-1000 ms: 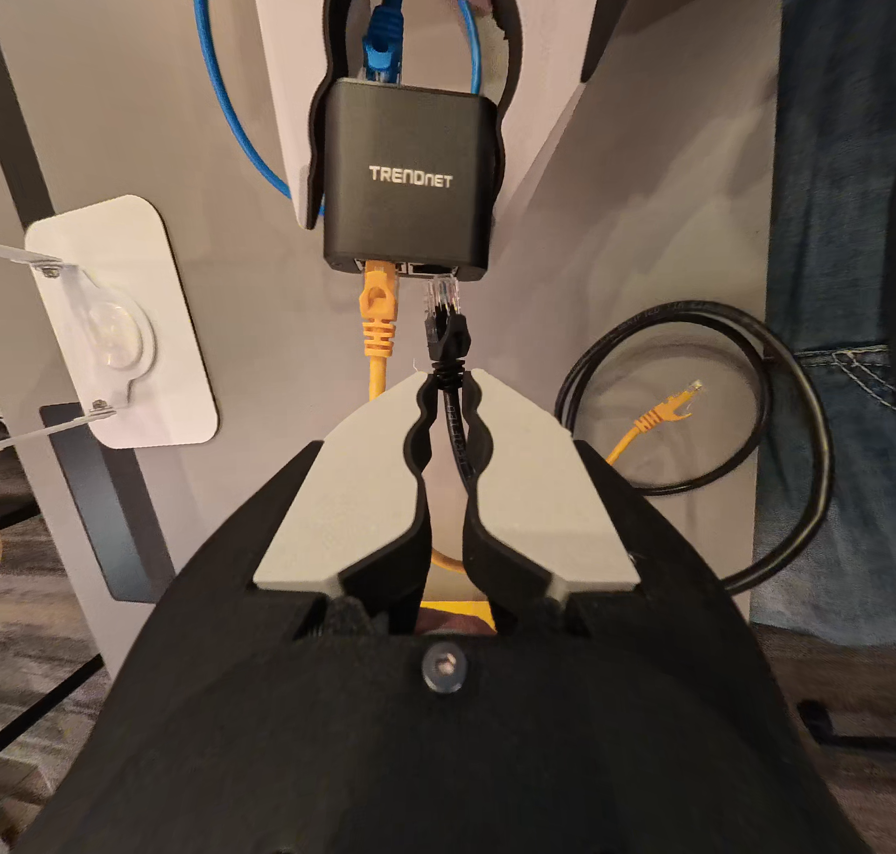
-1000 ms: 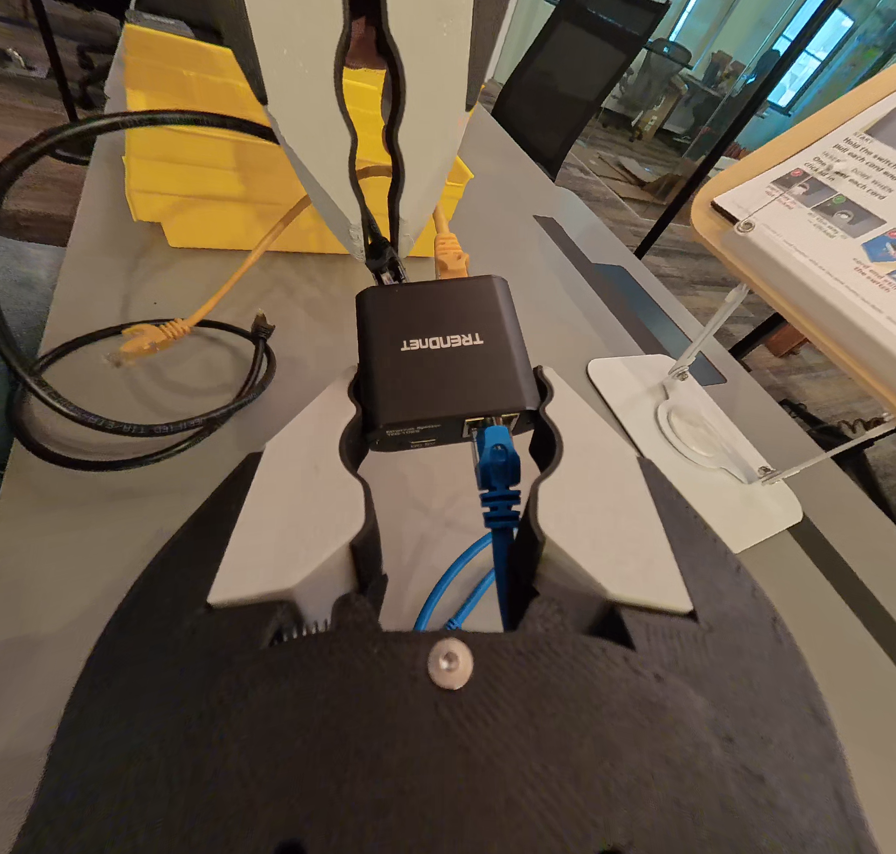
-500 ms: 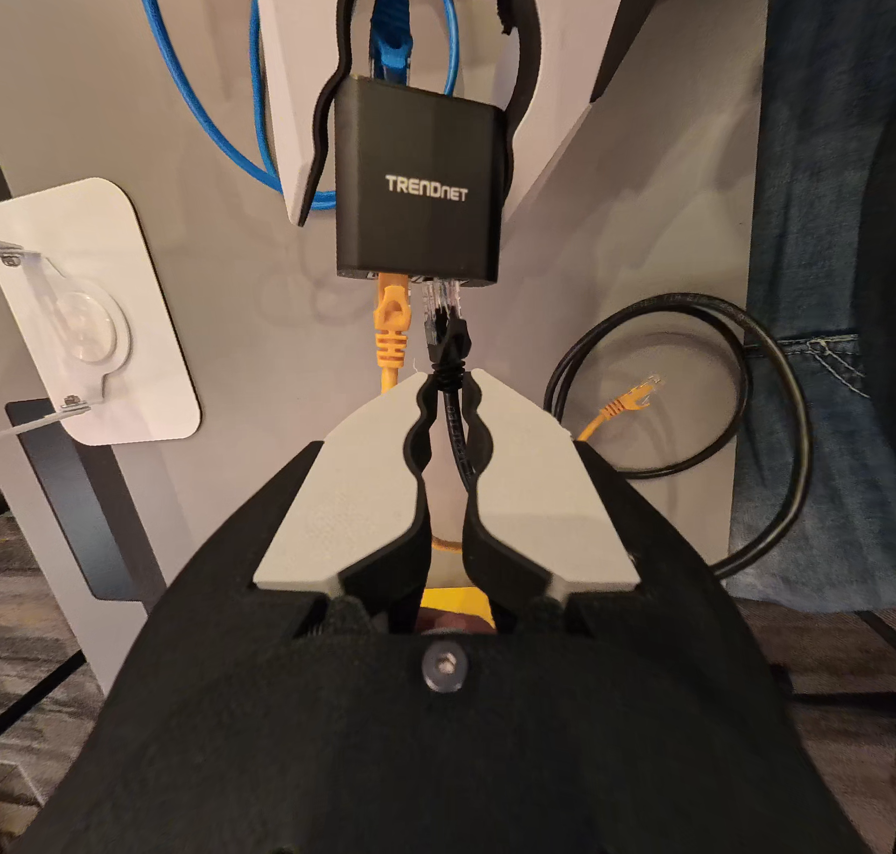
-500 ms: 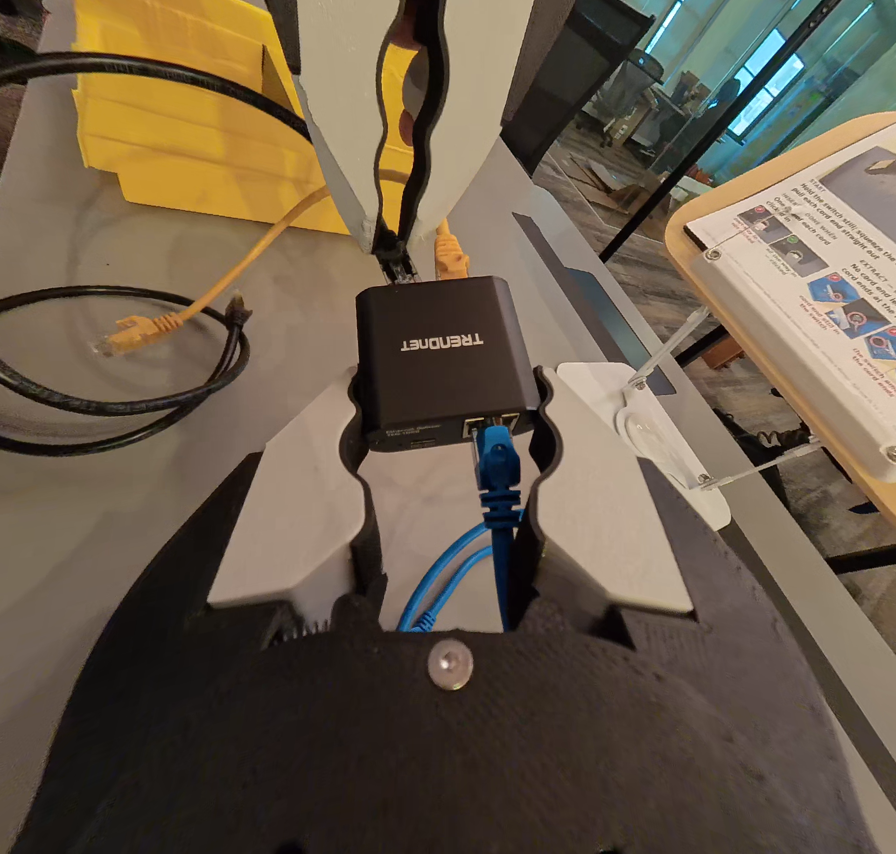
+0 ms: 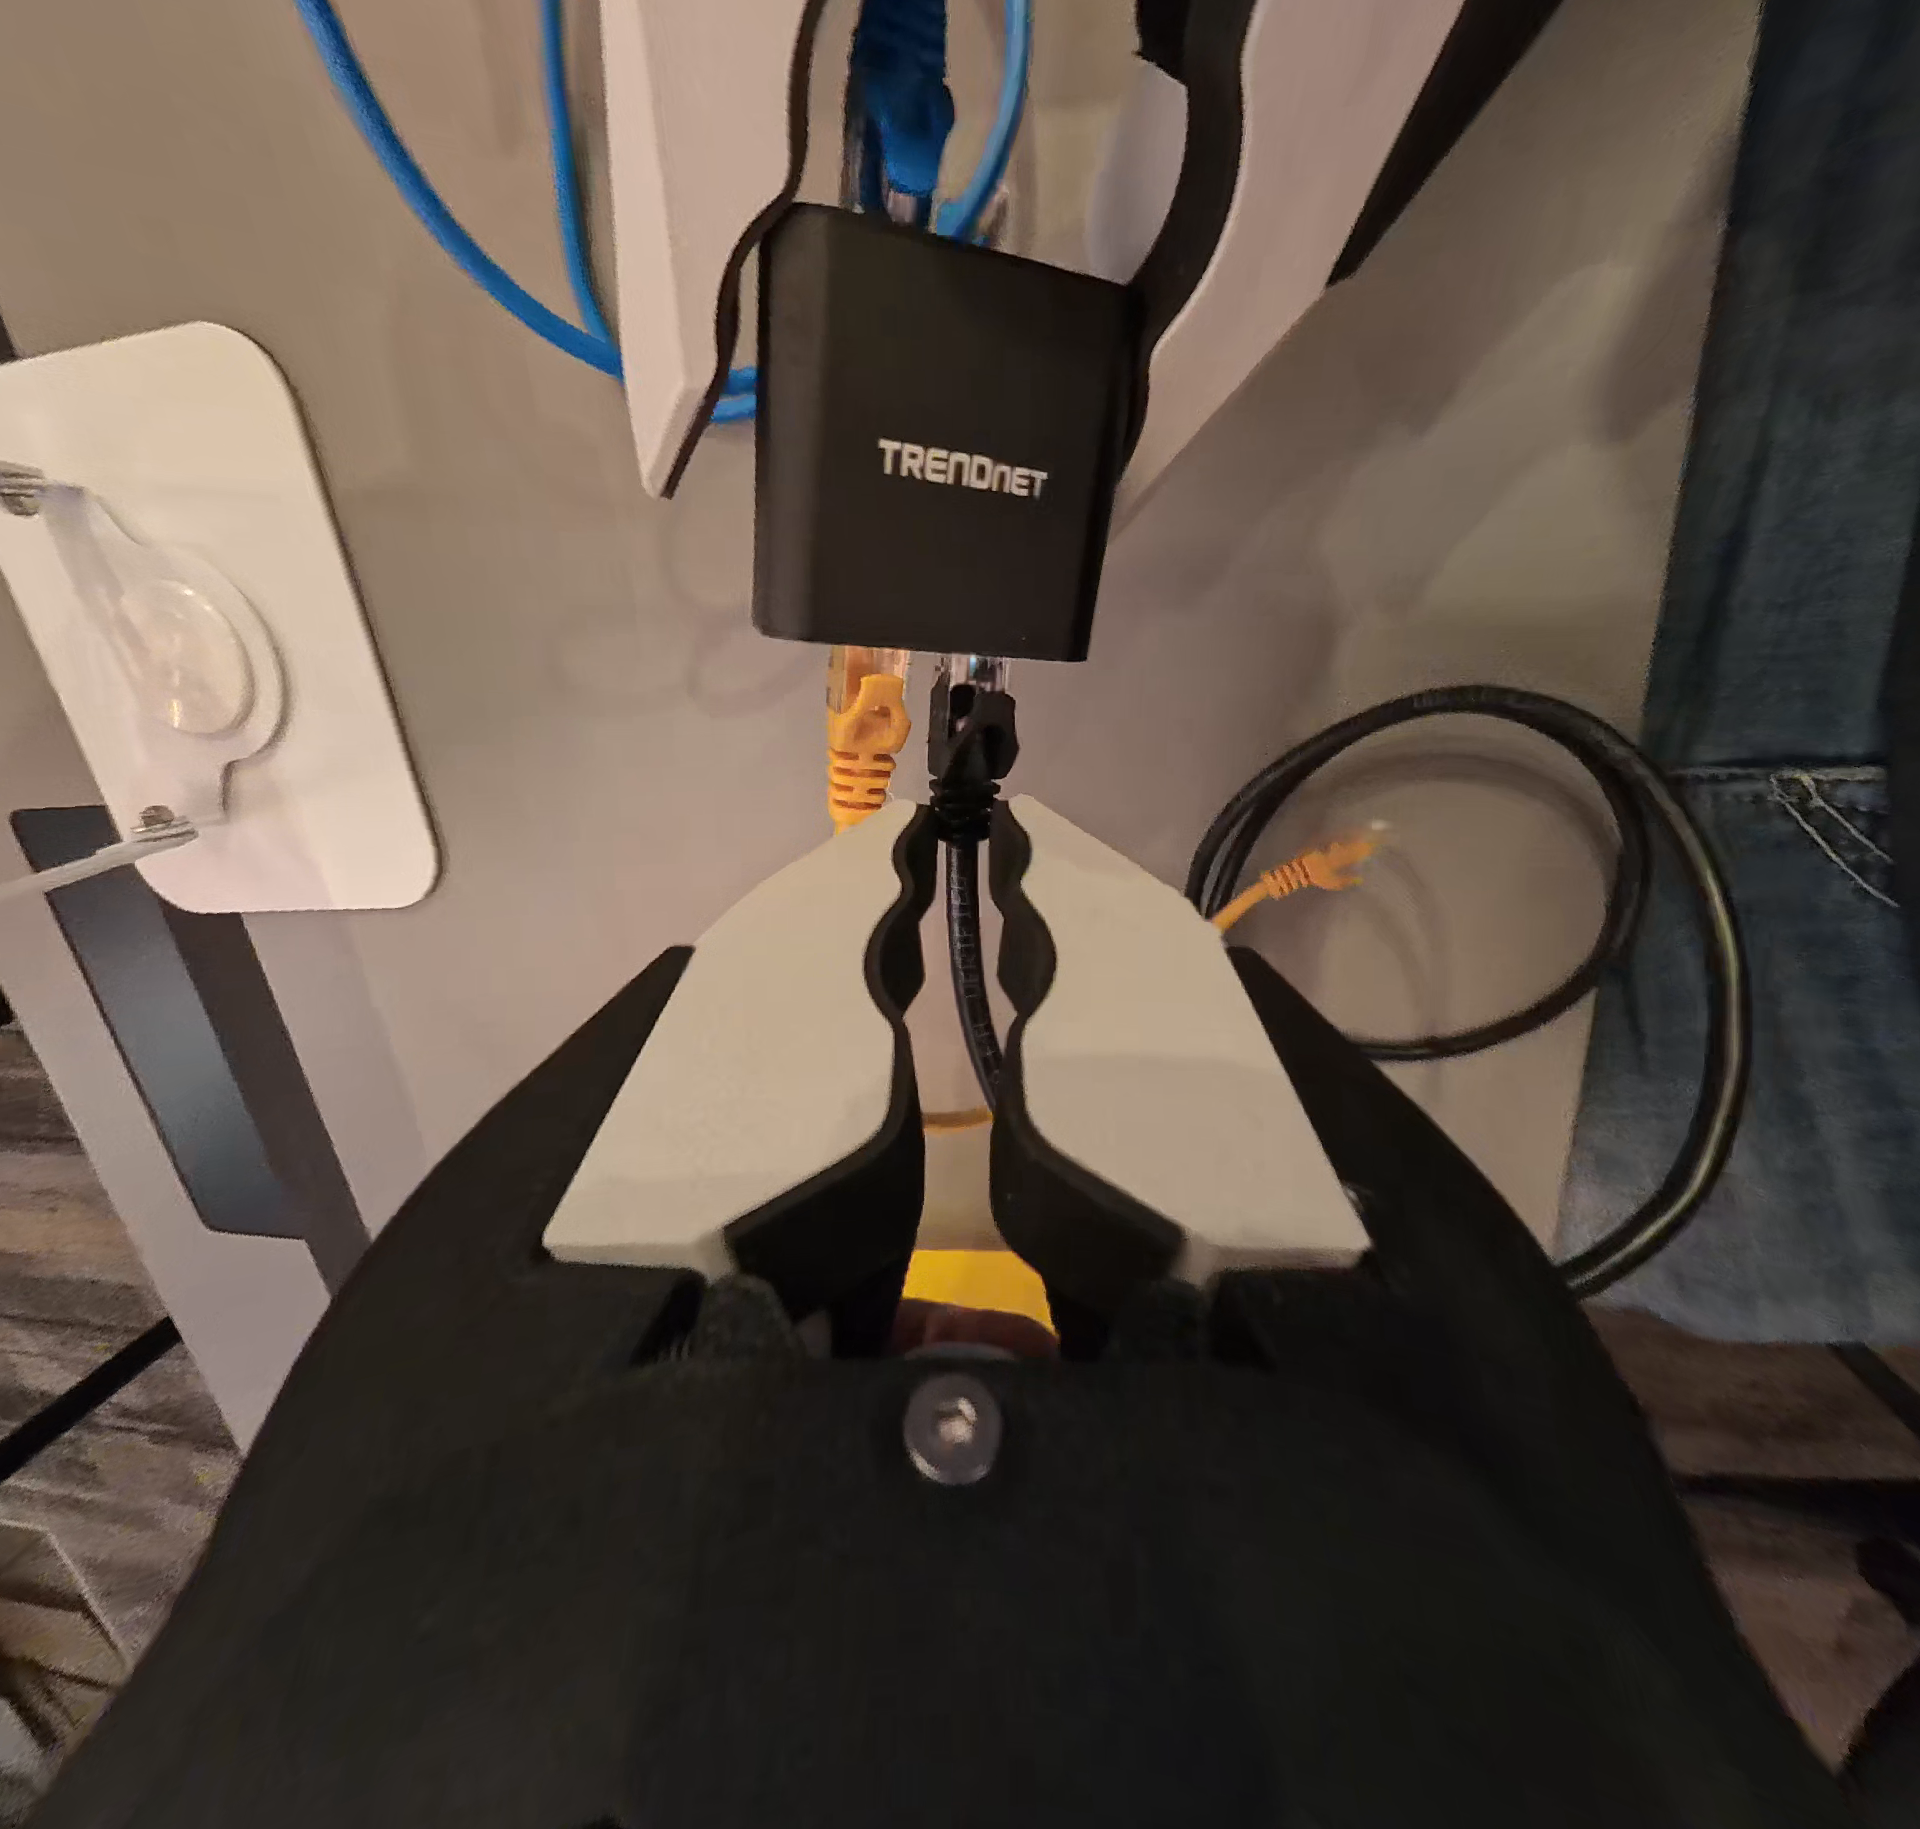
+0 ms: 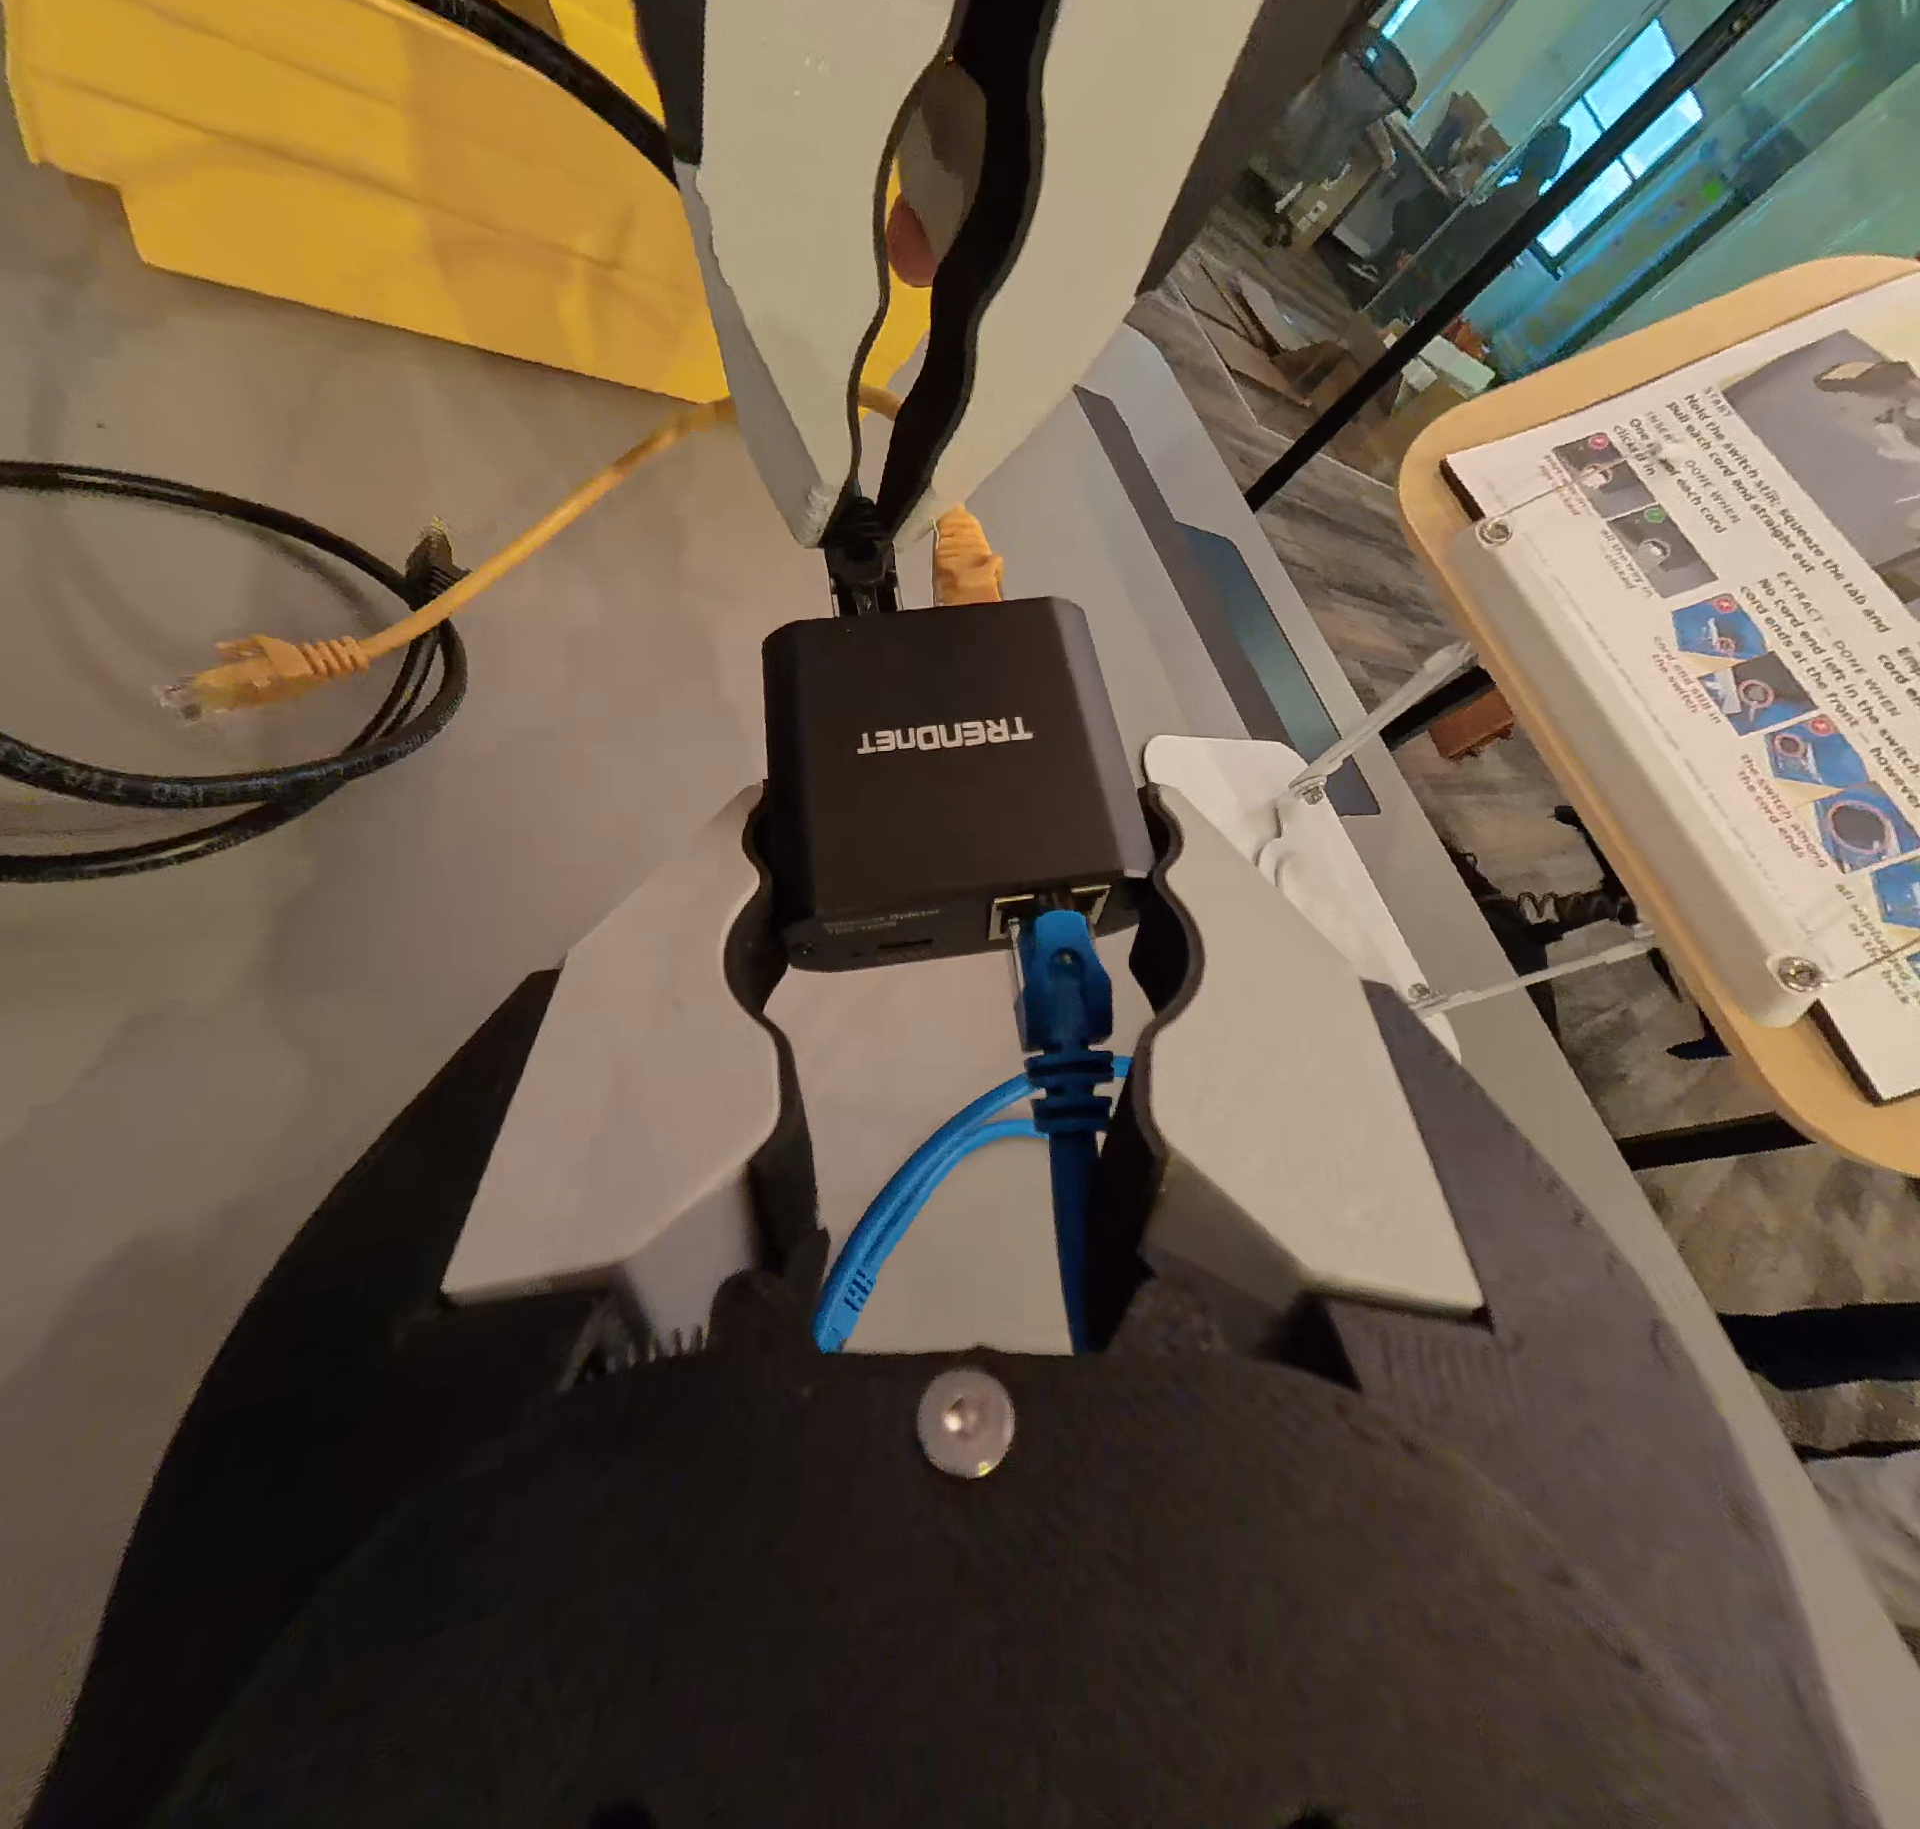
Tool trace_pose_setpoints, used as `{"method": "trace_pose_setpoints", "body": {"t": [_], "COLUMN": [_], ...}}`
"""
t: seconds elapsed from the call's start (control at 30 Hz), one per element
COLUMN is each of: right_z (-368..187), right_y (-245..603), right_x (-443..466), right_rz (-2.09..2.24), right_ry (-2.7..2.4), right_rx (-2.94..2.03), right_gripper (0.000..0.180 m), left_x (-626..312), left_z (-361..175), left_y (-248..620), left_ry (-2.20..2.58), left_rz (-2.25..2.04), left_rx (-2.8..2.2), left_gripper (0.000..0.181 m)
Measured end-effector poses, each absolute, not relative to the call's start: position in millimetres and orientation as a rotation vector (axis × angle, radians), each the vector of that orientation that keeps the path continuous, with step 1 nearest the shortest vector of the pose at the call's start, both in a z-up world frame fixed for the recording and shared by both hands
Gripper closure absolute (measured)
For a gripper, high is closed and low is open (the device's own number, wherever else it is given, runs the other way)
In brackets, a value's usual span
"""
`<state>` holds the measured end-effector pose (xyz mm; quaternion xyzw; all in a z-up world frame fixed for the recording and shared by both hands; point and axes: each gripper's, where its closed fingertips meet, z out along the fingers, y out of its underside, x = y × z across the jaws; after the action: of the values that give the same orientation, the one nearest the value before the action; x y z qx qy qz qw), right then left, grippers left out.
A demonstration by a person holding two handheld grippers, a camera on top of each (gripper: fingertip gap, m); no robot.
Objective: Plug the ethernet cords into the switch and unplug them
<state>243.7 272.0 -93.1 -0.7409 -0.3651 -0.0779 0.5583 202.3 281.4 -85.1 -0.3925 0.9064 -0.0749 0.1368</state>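
Observation:
A small black switch (image 5: 935,449) (image 6: 945,740) sits on the grey table. My right gripper (image 6: 951,823) is shut on the switch's sides. A blue cord (image 6: 1060,990) is plugged into its near face and shows far off in the left wrist view (image 5: 904,117). An orange cord (image 5: 862,740) (image 6: 966,564) is plugged into the opposite face. My left gripper (image 5: 961,813) is shut on the black cord (image 5: 966,740) just behind its plug, whose clear tip is at the port beside the orange plug. The left gripper also shows in the right wrist view (image 6: 857,522).
The black cord's coil (image 5: 1642,896) (image 6: 208,782) lies on the table with a loose orange plug (image 5: 1320,865) (image 6: 249,667) inside it. A yellow bin (image 6: 312,138), a white stand base (image 5: 208,636) (image 6: 1278,844) and an instruction board (image 6: 1714,699) are nearby. Blue denim (image 5: 1808,532) is at the table edge. About 5 cm separates my left fingertips from my right.
The black plug has moved from just short of the switch up to the port beside the orange plug. The switch in my right gripper has tilted slightly.

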Motion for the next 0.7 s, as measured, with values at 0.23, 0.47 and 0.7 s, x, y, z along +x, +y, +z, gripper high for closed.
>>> {"method": "trace_pose_setpoints", "body": {"t": [0.23,0.47,0.7], "right_z": [-82.6,-79.1,-59.5], "right_y": [276.1,276.3,273.6], "right_x": [248.2,244.1,244.6], "right_rz": [-0.114,0.012,0.062], "right_ry": [-0.772,-0.721,-0.609], "right_rx": [-1.734,-1.728,-1.732], "right_gripper": [0.116,0.116,0.116], "left_x": [213.8,214.8,214.7], "left_z": [-77.0,-71.8,-31.2], "left_y": [285.6,283.4,285.6], "left_ry": [2.479,2.392,2.185], "left_rz": [-0.235,-0.182,-0.178], "left_rx": [-1.168,-1.155,-1.069], "left_gripper": [0.172,0.173,0.157]}}
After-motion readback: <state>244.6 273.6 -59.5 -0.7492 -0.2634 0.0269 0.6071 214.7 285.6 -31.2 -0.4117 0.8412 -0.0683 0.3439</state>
